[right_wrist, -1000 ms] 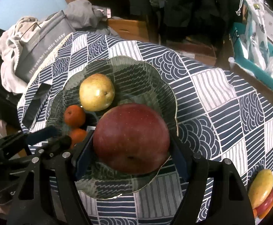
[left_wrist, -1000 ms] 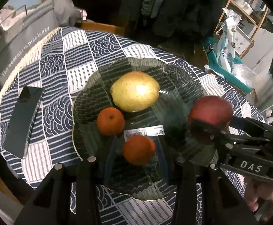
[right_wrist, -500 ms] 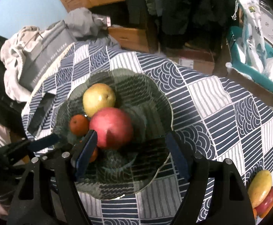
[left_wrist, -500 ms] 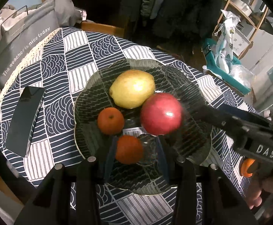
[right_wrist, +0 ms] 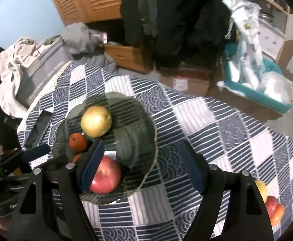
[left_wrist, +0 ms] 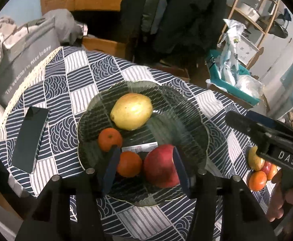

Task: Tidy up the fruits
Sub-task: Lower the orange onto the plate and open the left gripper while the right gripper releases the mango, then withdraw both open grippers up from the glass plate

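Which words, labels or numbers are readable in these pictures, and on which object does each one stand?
"DAS": on the right gripper body.
"The weather is nice today": on the grey bag; the letters are faint.
White barcode label under the glass plate: too small to read.
"Ge...": on the left gripper body, cut off.

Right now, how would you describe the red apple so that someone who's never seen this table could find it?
Look for the dark glass plate on the blue and white patterned tablecloth. The red apple sits at the plate's near edge, beside an orange. It is the only red fruit on the plate; its neighbours are two small oranges and a yellow pear.
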`<state>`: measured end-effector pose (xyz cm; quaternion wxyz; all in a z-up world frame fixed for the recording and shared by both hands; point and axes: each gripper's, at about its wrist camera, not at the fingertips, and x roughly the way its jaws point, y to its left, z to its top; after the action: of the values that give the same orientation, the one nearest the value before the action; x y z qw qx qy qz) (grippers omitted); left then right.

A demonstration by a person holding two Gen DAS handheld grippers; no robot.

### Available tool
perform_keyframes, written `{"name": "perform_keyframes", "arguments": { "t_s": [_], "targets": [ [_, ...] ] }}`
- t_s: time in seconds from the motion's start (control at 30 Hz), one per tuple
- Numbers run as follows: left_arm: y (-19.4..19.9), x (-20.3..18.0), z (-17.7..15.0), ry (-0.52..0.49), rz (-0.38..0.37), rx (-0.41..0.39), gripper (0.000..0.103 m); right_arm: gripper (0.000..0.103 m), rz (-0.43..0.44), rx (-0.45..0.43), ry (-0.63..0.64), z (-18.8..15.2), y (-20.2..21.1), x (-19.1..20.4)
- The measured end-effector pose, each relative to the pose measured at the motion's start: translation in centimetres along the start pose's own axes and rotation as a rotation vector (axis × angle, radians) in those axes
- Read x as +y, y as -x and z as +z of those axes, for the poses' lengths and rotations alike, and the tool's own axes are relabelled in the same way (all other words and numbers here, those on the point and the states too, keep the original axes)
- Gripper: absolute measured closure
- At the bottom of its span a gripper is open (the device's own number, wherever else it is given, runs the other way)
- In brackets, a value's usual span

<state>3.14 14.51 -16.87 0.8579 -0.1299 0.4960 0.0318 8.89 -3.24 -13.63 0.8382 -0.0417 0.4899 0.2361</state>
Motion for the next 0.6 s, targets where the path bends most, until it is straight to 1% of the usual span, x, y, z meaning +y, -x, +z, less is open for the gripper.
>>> {"name": "perform_keyframes", "arguments": {
  "t_s": [0.13, 0.17, 0.33, 0.53, 0.6],
  "targets": [
    [1.2, -1.1, 0.1, -0.027, -0.004, -0.027, 0.037, 0.025, -0.028, -0.045, -0.015, 0.2, 2.1, -0.7],
    [1.5, -1.5, 0.2, -0.035, -0.005, -0.036, 0.036, 0.025, -0.044, -0.060, -0.013, 0.2, 2.7, -0.8],
    [3.0, -3.2, 0.5, -0.079, -0.004, -0.078, 0.024, 0.022, -0.117, -0.123, 0.010, 0.0, 5.6, -1.3],
    [4.3, -5.5, 0.7, -0.115, -0.034, -0.094, 0.023, 0.021, -0.150, -0.181, -0.003, -0.6, 9.0, -2.5],
    [4.7, -6.2, 0.7, -0.124, -0.043, -0.103, 0.022, 0.021, -0.173, -0.207, -0.003, -0.9, 10.3, -2.9]
  ]
}}
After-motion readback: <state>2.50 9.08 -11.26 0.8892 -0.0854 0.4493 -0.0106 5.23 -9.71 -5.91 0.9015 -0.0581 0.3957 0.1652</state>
